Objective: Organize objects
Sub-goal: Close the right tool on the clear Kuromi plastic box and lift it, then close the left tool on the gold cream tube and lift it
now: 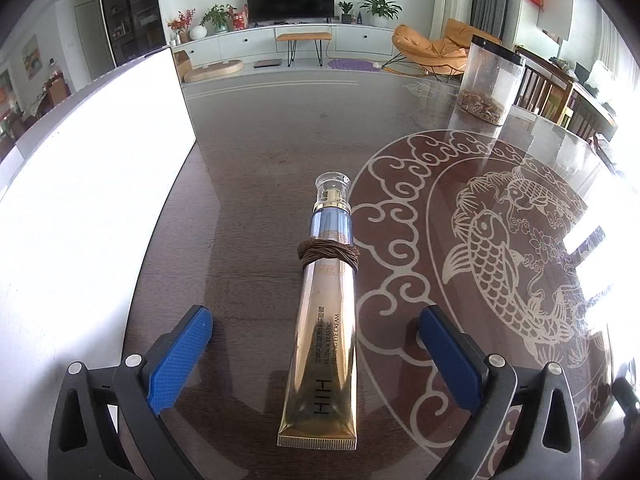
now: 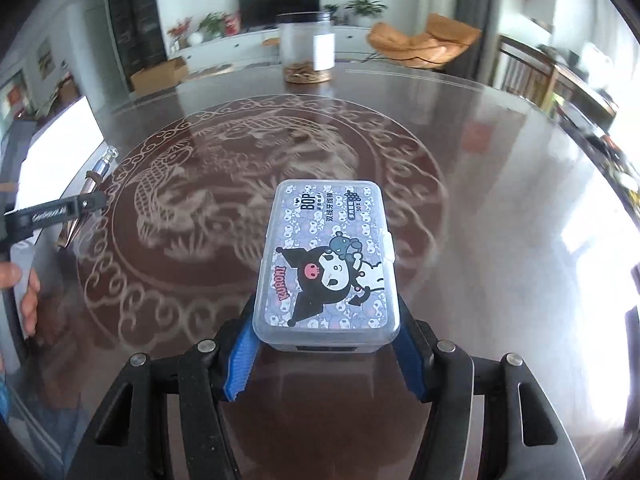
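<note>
Two grippers work over one round glass-topped table (image 1: 280,128). Nearest in the left wrist view, the left gripper (image 1: 316,340) has its blue pads spread wide, one on each side of a gold tube (image 1: 320,360) that lies flat between them, touching neither. The tube's crimped end points at the camera and its clear cap points away; a brown cord band (image 1: 326,254) is wrapped around its neck. Part of the small print on the tube is too fine to read. Left of the tube a white board (image 1: 92,184) is washed out by glare and cut off by the picture edge. Farther right stands a clear jar (image 1: 490,80) with brownish bits at the bottom; what they are cannot be made out.

In the right wrist view, the right gripper (image 2: 326,328) is closed on the near end of a clear plastic box (image 2: 328,256) with a cartoon label; the pads press its two long sides, and the box hides their tips. Whether the box rests on the glass or is lifted cannot be told. At the left edge the tube (image 2: 98,176) shows partly behind the left gripper's (image 2: 56,212) black arm. The fish pattern (image 2: 248,200) in the glass is blurred. Beyond it stands the jar (image 2: 307,48).
</note>
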`<state>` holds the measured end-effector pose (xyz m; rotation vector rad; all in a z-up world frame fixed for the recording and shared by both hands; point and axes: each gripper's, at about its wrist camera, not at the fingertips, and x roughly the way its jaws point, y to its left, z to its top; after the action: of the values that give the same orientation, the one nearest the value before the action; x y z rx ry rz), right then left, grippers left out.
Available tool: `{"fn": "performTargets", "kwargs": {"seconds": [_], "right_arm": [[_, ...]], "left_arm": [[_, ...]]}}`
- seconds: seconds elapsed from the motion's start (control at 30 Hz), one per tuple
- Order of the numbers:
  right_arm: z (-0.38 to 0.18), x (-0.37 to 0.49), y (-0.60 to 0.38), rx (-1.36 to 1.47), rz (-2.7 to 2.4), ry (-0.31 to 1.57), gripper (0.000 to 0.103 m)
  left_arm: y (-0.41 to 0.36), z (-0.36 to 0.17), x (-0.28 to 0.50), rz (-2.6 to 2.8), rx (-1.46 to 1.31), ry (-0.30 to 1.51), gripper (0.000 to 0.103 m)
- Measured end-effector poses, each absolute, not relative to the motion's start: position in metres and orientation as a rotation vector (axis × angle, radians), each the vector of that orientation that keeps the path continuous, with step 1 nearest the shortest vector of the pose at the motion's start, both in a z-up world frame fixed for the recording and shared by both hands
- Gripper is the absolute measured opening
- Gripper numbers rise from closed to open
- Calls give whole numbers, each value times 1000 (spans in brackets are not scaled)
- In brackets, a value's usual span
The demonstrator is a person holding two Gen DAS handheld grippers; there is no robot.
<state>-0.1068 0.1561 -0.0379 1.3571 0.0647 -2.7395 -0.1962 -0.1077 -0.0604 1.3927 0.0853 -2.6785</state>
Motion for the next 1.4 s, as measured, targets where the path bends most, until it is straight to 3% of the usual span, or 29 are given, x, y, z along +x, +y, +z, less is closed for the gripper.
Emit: {"fn": "performTargets", "kwargs": {"seconds": [0.03, 0.07, 0.1, 0.17, 0.47, 1.37, 1.4], "right_arm": [[-37, -103, 158, 1357, -2747, 66, 62], [-37, -101, 161, 1354, -2759, 76, 68], [-35, -101, 167, 1342, -2778, 81, 81], [-35, -108, 169, 1342, -2804, 94, 91], [-45, -120, 175, 1425, -2738, 45, 103], [-48, -122, 173, 1429, -2737, 57, 103], [-48, -122, 173, 1429, -2737, 57, 103]], "left_arm": [[-108, -60, -196, -2679, 1393, 85, 103], [-108, -60, -196, -2679, 1392, 85, 103], [-108, -60, -196, -2679, 1393, 85, 103], [-108, -60, -196, -2679, 1392, 85, 103], [-108, -60, -196, -2679, 1393, 85, 103], [-109, -59, -199, -2680, 1465, 64, 103], [-109, -58, -196, -2689, 1449, 58, 94]]}}
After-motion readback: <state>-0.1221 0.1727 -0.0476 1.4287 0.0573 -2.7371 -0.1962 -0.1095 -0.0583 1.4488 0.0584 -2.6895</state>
